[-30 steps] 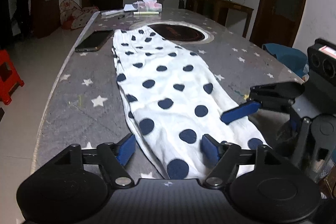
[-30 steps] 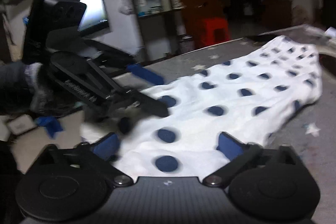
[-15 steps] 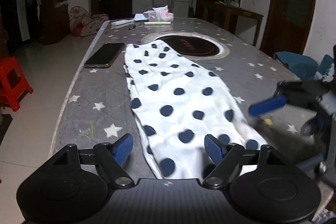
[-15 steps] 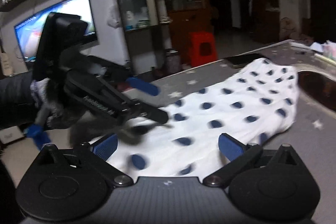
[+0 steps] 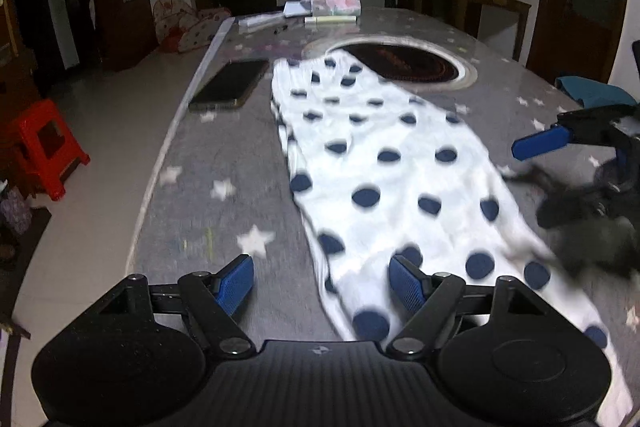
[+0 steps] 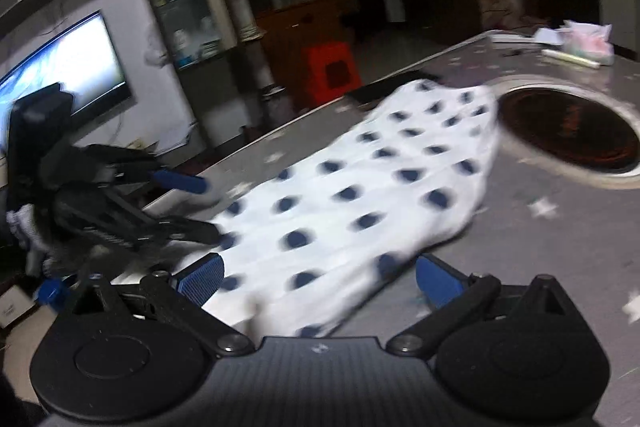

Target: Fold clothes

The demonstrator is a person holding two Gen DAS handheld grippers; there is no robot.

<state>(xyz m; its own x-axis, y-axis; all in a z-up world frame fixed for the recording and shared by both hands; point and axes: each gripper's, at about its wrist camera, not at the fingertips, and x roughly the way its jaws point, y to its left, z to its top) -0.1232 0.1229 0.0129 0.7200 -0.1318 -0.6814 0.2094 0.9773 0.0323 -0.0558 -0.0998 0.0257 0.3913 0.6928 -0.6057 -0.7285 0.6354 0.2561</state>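
Left wrist view: both grippers, left gripper (image 5: pixel 322 285) and right gripper (image 6: pixel 318 277), have been drawn back with jaws spread empty, the polka-dot garment (image 5: pixel 394 167) left flat on the table (image 5: pixel 192 195), unfolded.

Both grippers have backed away from the near end of the polka-dot garment (image 5: pixel 392 163). A second ago the left gripper (image 5: pixel 322 285) sat low over the hem; now it has lifted, with more of the counter (image 5: pixel 208 187) and the phone (image 5: pixel 230 83) showing. The right gripper (image 6: pixel 318 277) has swung aside from the cloth's edge, its jaws wide as before.
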